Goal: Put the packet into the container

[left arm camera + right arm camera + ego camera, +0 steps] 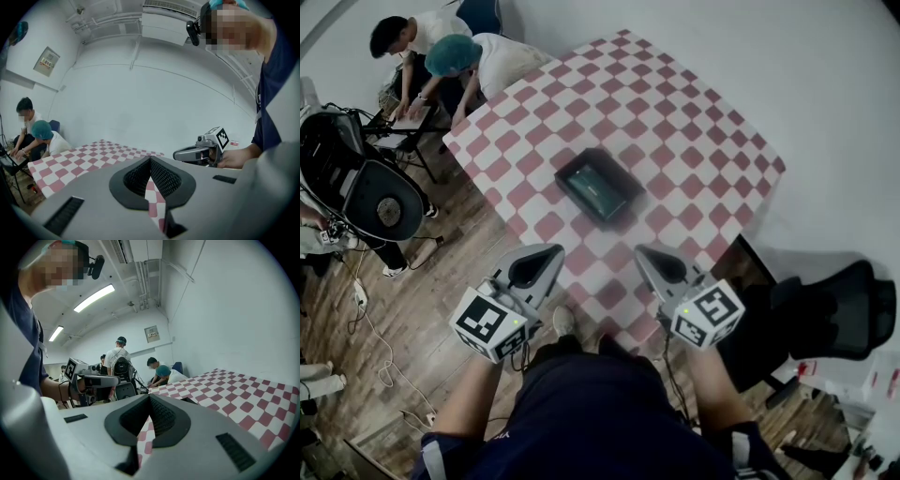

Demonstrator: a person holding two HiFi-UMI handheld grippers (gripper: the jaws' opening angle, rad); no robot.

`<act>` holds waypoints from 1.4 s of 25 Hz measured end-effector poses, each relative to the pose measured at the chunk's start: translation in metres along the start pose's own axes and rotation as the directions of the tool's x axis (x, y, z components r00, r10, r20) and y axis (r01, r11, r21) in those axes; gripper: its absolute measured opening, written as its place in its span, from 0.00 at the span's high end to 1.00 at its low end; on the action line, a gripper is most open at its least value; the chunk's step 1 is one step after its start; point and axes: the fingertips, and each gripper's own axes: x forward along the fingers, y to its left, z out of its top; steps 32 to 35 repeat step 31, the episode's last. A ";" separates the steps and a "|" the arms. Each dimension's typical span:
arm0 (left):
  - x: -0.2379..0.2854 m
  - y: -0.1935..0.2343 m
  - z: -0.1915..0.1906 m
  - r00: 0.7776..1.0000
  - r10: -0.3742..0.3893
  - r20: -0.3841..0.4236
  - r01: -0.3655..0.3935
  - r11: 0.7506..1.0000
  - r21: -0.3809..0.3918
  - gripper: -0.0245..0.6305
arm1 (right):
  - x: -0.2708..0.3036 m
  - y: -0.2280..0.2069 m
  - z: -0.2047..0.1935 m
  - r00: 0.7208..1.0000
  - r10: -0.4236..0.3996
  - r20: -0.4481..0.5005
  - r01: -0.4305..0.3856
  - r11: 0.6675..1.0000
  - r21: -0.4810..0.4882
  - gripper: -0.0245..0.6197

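Note:
A black container (623, 180) sits in the middle of the red-and-white checkered table (694, 141), with a dark greenish packet (593, 187) lying inside it. Both grippers hover over the table's near edge, short of the container. My left gripper (546, 251) is shut with nothing between its jaws, which meet at the tips in its own view (150, 159). My right gripper (643, 249) is likewise shut and empty (149, 397). Each gripper also shows in the other's view: the right gripper (197, 152) and the left gripper (96, 379). A dark edge of the container (188, 400) peeks over the right jaw.
Two seated people (450, 52) work at a small desk beyond the table's far left corner. Black round equipment (366, 183) and cables lie on the wooden floor at left. A black office chair (825, 314) stands at right. A white wall runs behind the table.

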 end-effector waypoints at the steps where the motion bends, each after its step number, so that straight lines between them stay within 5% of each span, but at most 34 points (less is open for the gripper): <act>1: 0.000 0.000 0.000 1.000 -0.001 0.001 0.001 1.000 0.001 0.92 | 0.000 0.000 -0.001 1.000 -0.001 -0.003 0.001 1.000 0.001 0.94; 35: 0.010 0.020 -0.011 1.000 0.007 -0.013 -0.007 0.999 -0.035 0.92 | 0.023 -0.020 -0.024 0.996 -0.005 -0.092 0.006 1.000 0.011 0.94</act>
